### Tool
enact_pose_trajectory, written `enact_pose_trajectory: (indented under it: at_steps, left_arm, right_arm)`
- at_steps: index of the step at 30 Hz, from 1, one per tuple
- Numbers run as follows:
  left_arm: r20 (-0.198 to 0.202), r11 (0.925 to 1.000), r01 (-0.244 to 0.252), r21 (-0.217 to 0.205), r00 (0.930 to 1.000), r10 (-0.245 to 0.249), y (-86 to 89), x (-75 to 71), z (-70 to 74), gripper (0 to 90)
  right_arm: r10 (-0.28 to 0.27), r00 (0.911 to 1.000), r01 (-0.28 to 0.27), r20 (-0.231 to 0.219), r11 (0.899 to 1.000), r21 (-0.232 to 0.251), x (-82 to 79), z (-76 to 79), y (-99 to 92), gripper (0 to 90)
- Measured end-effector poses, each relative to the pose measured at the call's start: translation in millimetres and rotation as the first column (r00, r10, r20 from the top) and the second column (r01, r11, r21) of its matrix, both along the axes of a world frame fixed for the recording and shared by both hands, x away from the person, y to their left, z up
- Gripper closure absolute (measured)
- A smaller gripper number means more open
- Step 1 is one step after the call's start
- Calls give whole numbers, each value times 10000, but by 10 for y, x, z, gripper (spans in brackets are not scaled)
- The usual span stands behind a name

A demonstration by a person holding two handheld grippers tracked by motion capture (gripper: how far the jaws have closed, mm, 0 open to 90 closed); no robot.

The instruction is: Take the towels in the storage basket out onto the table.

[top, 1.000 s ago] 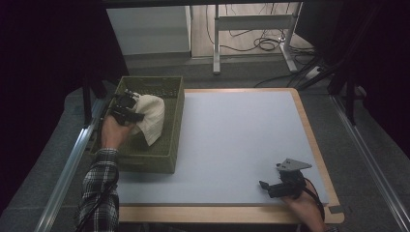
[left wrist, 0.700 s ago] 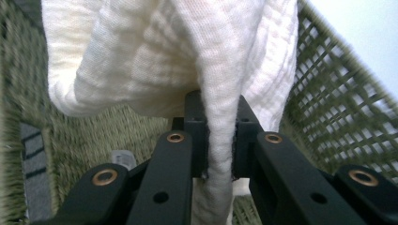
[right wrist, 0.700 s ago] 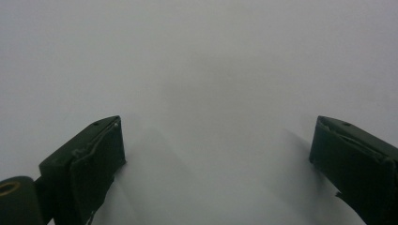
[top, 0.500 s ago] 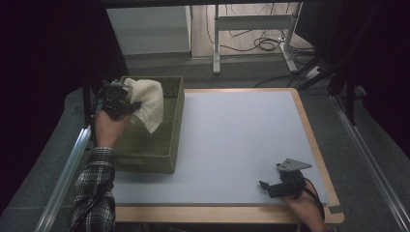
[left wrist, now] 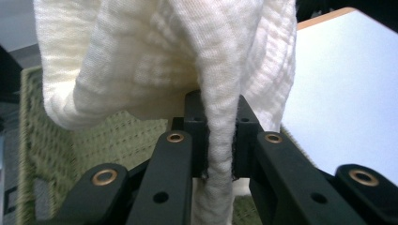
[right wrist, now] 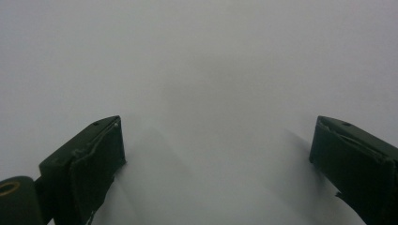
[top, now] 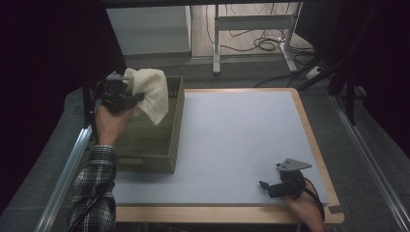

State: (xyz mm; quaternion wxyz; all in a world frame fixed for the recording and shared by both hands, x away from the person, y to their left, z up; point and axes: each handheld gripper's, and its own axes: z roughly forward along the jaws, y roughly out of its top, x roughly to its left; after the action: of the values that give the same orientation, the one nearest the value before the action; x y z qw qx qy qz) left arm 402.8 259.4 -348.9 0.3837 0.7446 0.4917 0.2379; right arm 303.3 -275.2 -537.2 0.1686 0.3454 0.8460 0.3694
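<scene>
While clamped in left tongs (left wrist: 219, 140), cream cloth (left wrist: 164, 56) above, seemingly clear of, green basket (top: 159, 145)

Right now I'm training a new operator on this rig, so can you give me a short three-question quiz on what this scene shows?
1. True or false: the left gripper is shut on the white cloth.
2. The cloth hangs over which thing? A) a green woven basket B) a metal tray C) a cardboard box
3. How do the jaws of the right gripper stand, and what is between them?

Key
1. True: in the left gripper view a fold of cloth is pinched between the pads.
2. A.
3. Wide apart, with nothing between them, over the pale table mat.
</scene>
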Motion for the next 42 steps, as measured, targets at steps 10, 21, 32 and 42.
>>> enact_pose_trajectory:
  at_steps: [10, 21, 32, 42]
  left_arm:
    - [278, 9987, 507, -59, 9983, -505, -260, 37, 65, 813]
    - [388, 9921, 1252, 15, 9914, -1252, -638, 110, 118, 813]
    - [351, 9742, 2255, 82, 9736, -2257, -1197, 198, 83, 812]
    - [145, 9564, 2913, -189, 9566, -2910, -1600, 260, -118, 811]
  right_arm:
    - [2, 10000, -2, 3, 10000, 8, 1, 0, 0, 35]
    - [-2, 10000, 2, -10, 10000, 14, 1, 0, 1, 35]
    - [-8, 10000, 8, -25, 10000, 16, 1, 0, 1, 35]
    - [0, 10000, 0, -13, 10000, 11, 2, 0, 0, 35]
